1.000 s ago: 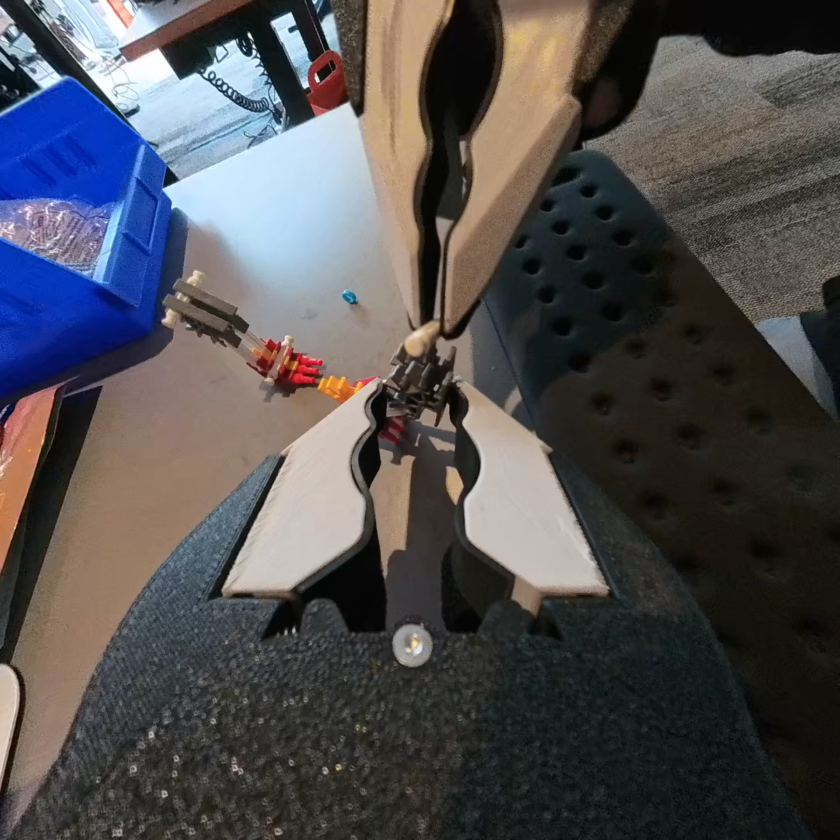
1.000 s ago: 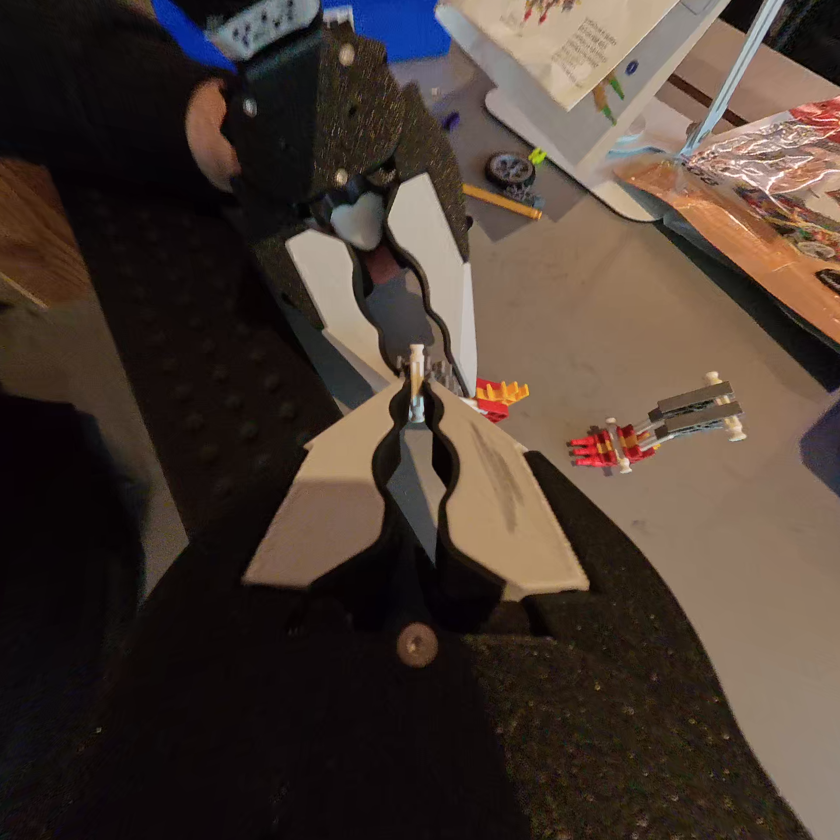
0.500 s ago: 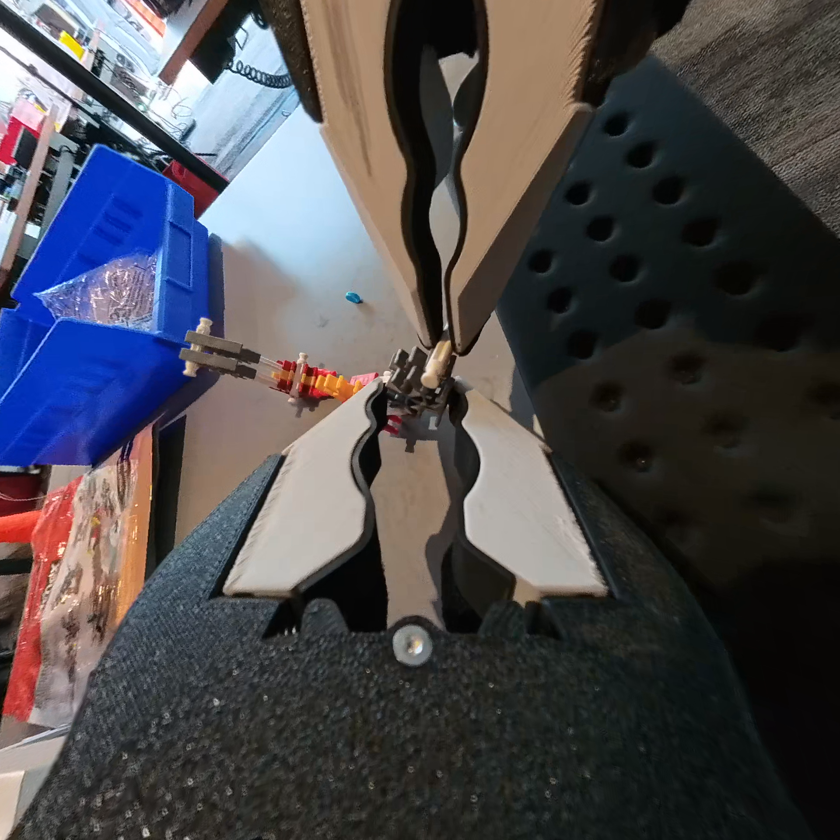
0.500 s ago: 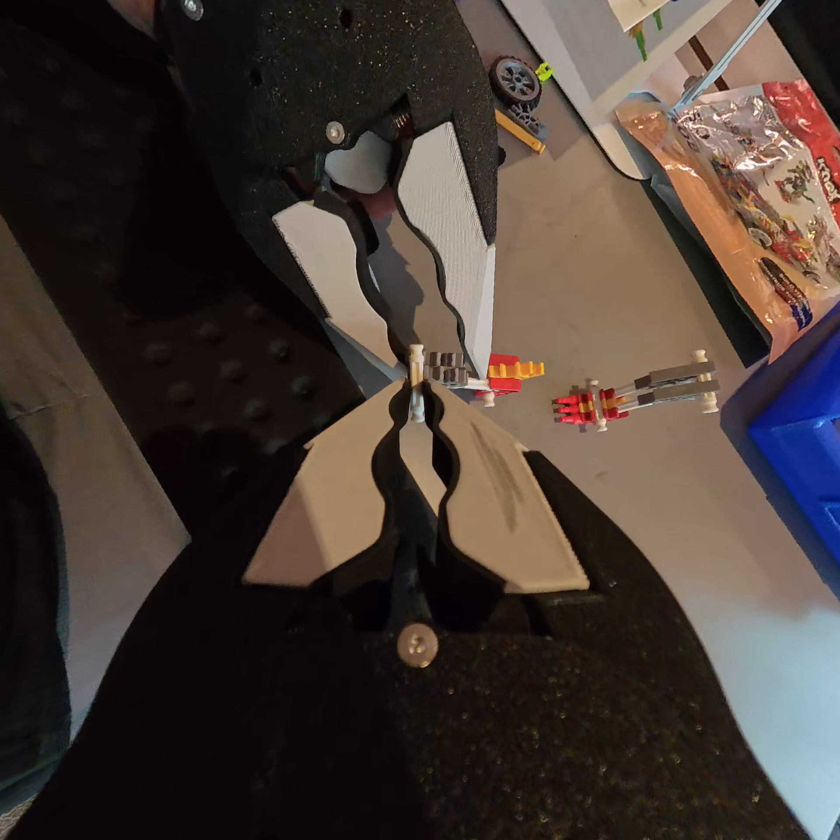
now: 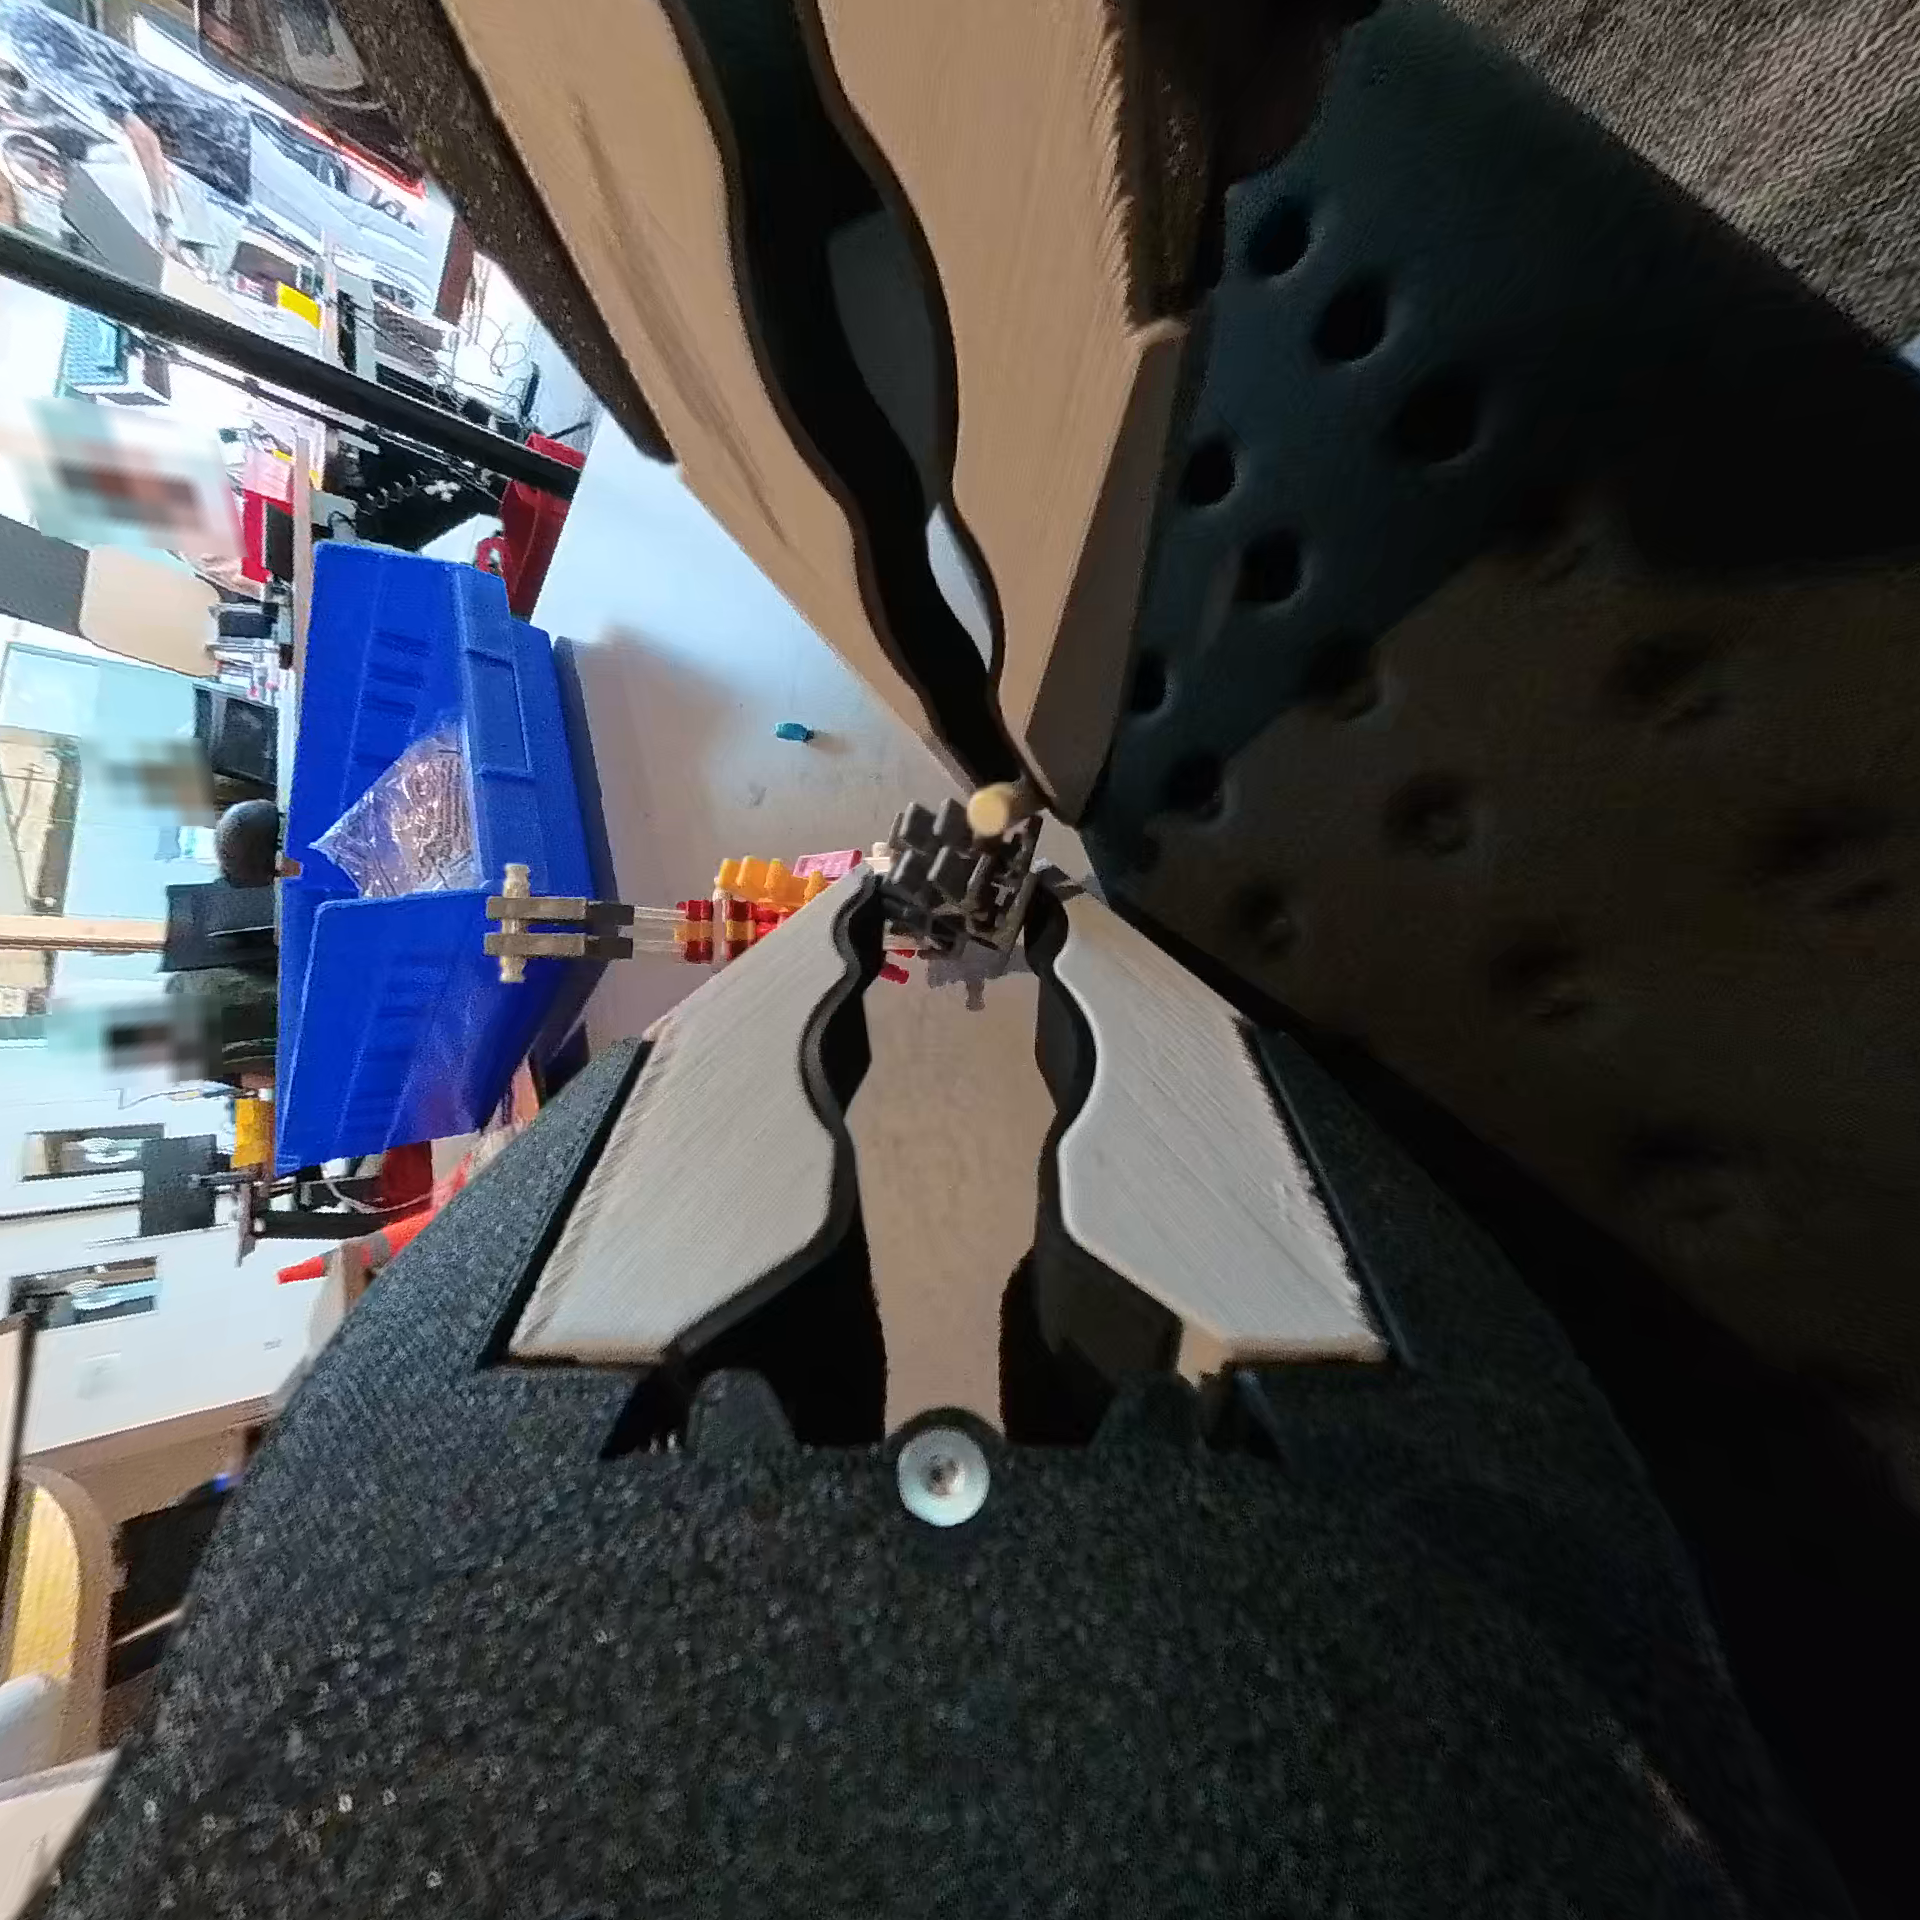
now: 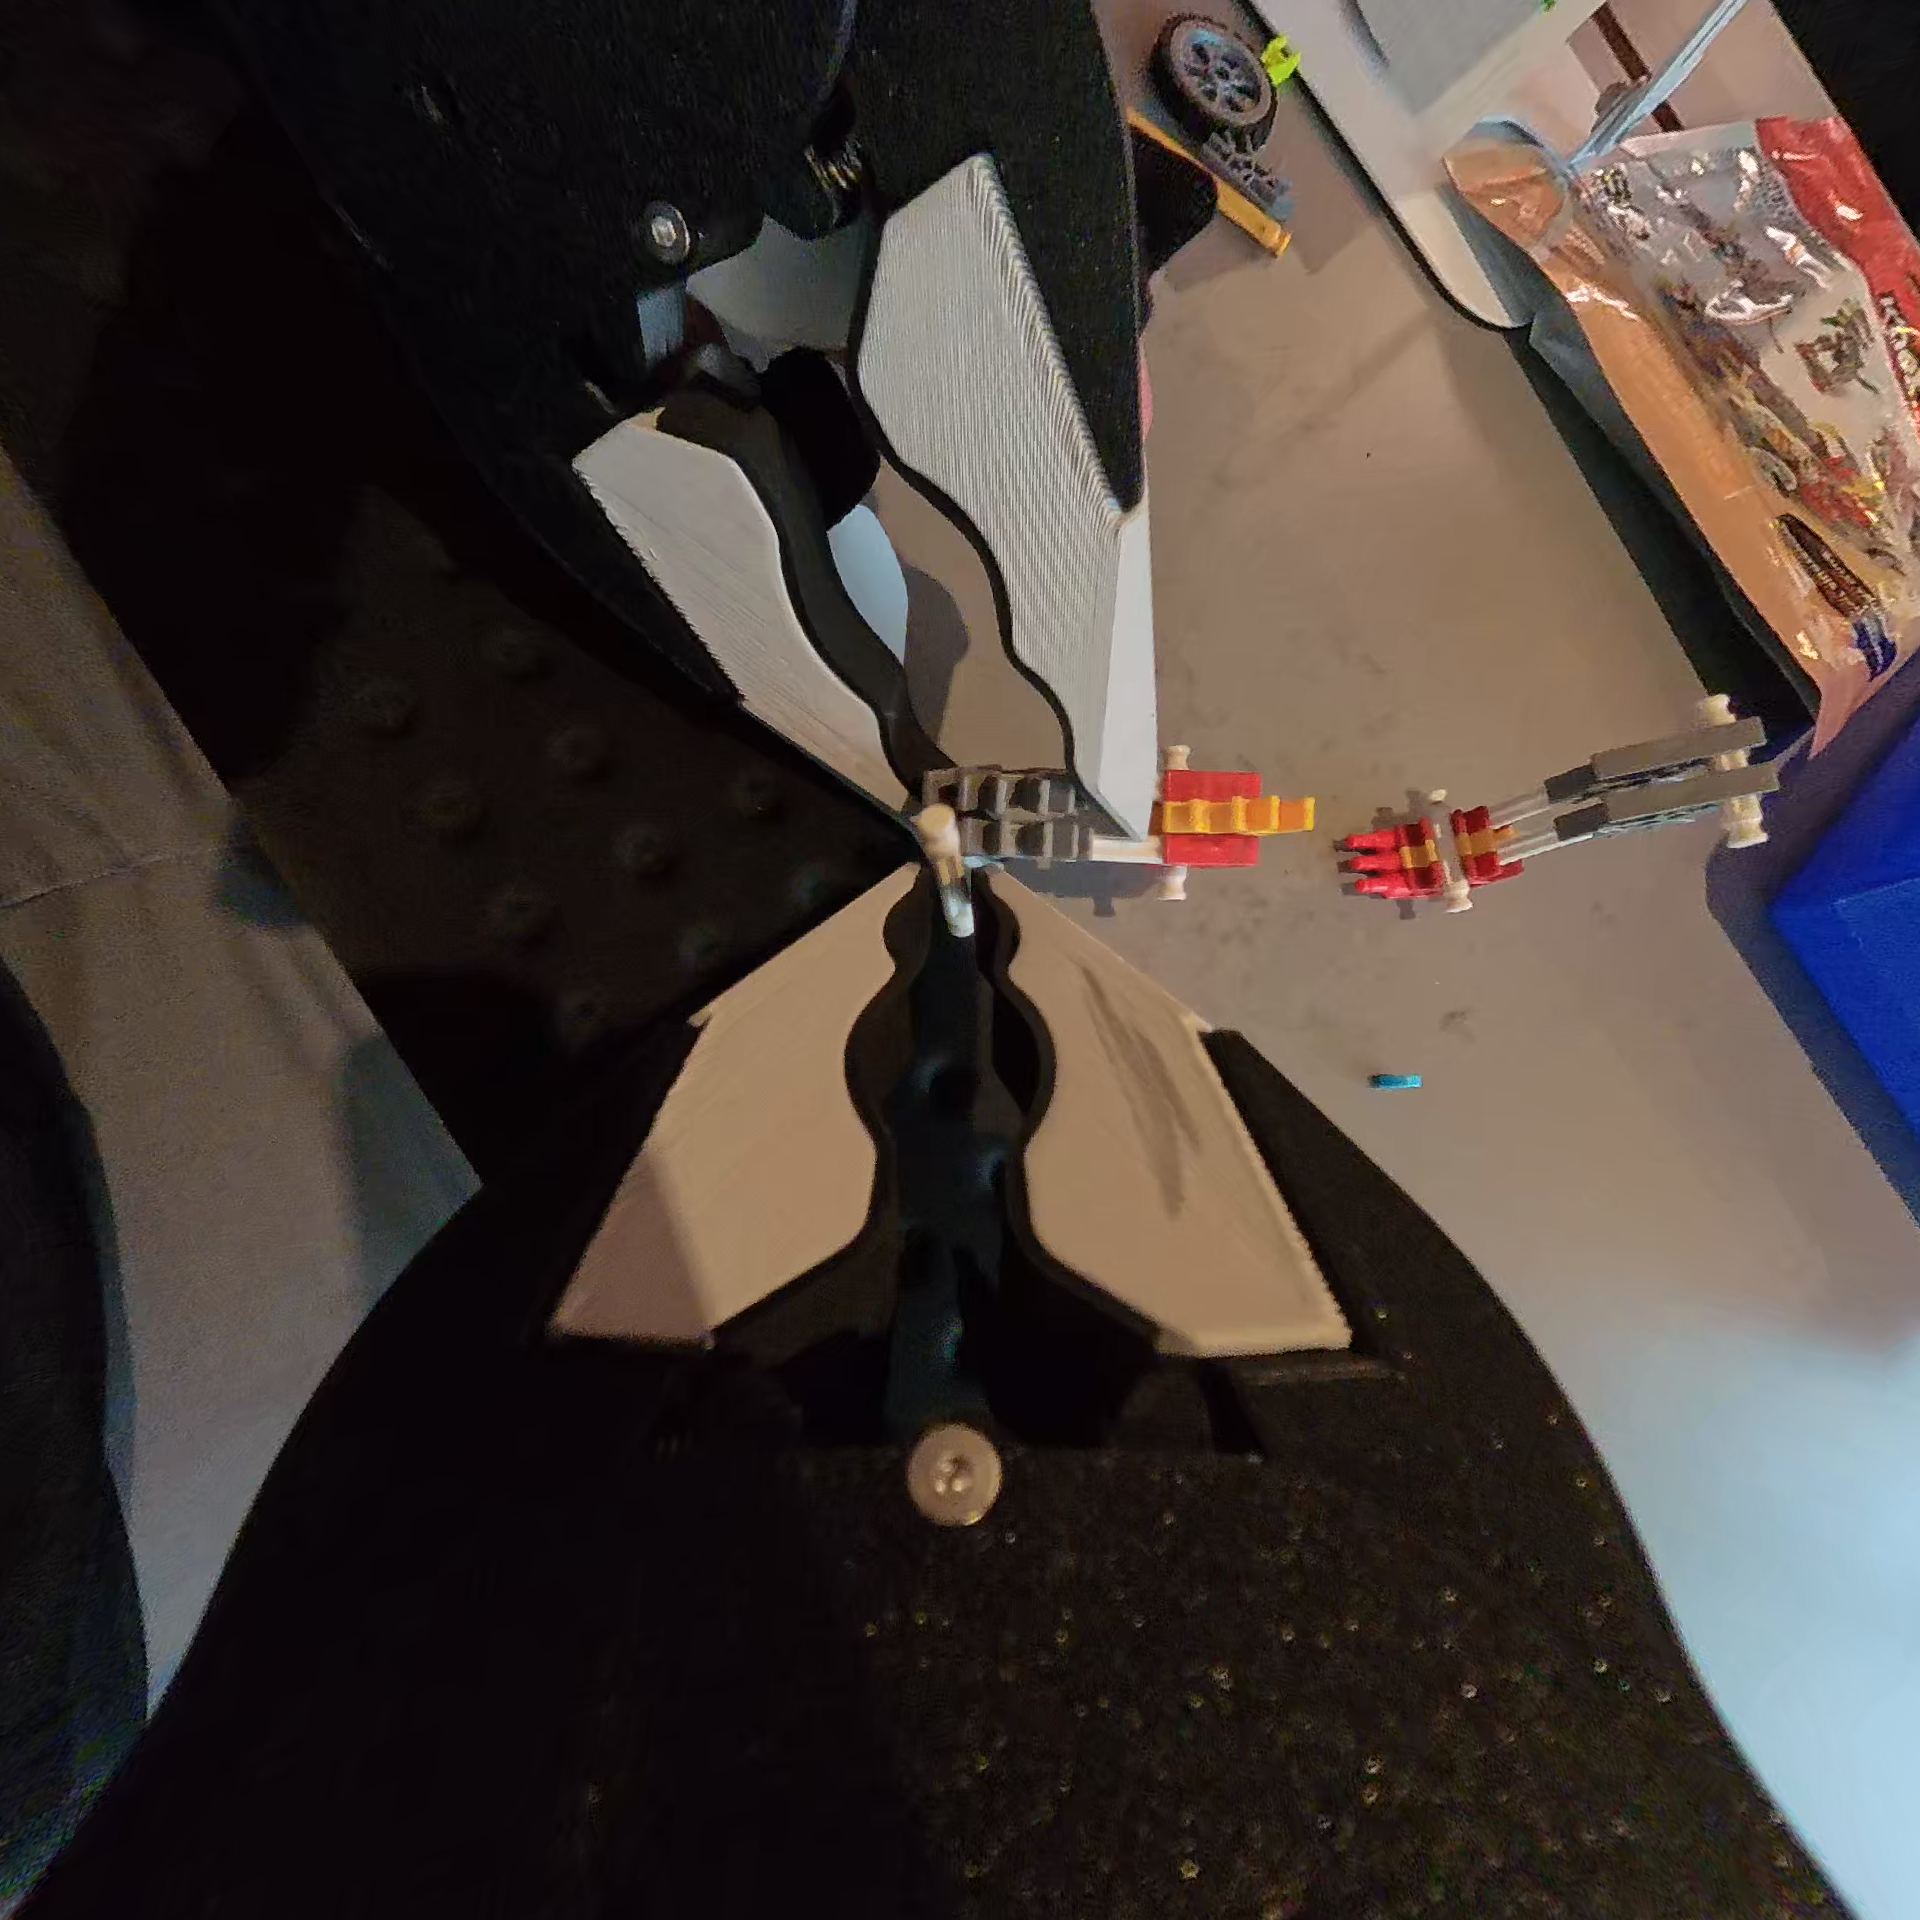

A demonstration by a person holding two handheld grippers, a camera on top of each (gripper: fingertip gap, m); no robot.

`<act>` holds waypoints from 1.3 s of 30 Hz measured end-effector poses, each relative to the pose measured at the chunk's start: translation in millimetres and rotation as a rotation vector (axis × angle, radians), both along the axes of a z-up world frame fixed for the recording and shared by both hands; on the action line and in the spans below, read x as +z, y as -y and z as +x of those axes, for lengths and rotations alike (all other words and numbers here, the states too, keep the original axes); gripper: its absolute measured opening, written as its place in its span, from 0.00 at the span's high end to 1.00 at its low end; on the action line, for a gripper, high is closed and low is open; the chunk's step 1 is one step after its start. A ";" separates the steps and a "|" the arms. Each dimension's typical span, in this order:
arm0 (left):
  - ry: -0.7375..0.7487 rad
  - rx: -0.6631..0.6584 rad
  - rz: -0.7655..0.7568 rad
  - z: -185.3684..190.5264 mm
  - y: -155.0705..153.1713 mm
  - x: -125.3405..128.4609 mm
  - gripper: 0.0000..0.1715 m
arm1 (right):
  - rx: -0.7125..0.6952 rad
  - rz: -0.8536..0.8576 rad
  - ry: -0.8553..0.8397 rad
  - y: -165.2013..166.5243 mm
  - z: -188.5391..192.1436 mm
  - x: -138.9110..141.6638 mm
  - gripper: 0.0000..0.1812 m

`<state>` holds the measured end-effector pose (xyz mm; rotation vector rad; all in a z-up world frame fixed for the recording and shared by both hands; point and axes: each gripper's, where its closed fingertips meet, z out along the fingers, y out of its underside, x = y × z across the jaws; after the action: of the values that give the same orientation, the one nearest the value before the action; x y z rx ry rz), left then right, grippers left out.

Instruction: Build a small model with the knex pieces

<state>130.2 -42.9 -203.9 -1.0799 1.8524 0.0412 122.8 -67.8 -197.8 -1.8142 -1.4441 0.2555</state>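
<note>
My left gripper (image 5: 951,896) is shut on the dark grey block end of a small brick assembly (image 5: 956,868), held above the grey table (image 5: 675,665). The assembly's red and orange part (image 6: 1210,816) sticks out to the right in the right wrist view. My right gripper (image 6: 951,883) is shut on a small white pin (image 6: 951,862), and the pin's tip touches the end of the grey block (image 6: 997,816). In the left wrist view the right gripper (image 5: 1023,800) comes down from above with the pin (image 5: 992,805). A second red, orange and grey assembly (image 6: 1507,831) lies on the table.
A blue bin (image 5: 416,883) with a plastic bag stands beyond the second assembly. A tiny blue piece (image 6: 1394,1082) lies on the table. A wheel (image 6: 1216,68), a white stand and a printed bag (image 6: 1745,395) lie farther off. A black perforated chair seat (image 5: 1507,727) borders the table edge. The tips of both grippers are at nearly the same place.
Both grippers have rolled and tilted together, so the table and bin have swung in view. The held assembly and the pin stay pressed together at the fingertips.
</note>
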 end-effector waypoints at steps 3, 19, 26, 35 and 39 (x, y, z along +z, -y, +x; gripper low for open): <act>-0.015 -0.002 0.025 0.0 0.4 -0.5 0.85 | -0.010 -0.013 -0.042 1.8 -2.2 -1.1 0.96; -0.049 0.013 0.110 2.7 -1.5 0.5 0.85 | -0.048 -0.088 -0.151 8.3 4.1 -0.7 0.93; -0.031 0.038 0.068 0.7 -4.0 0.0 0.85 | 0.004 -0.141 -0.132 -1.7 7.4 2.0 0.90; -0.017 0.115 -0.002 -12.8 -21.7 -4.2 0.84 | 0.104 -0.181 -0.023 -31.9 7.8 -0.2 0.92; -0.011 0.144 0.024 -20.2 -35.4 -4.2 0.84 | 0.183 -0.151 -0.005 -43.1 -1.8 -5.9 0.92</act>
<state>110.0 -7.5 -208.1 -1.1960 1.7769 0.1534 121.0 -24.7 -203.7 -1.7978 -1.6270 0.4728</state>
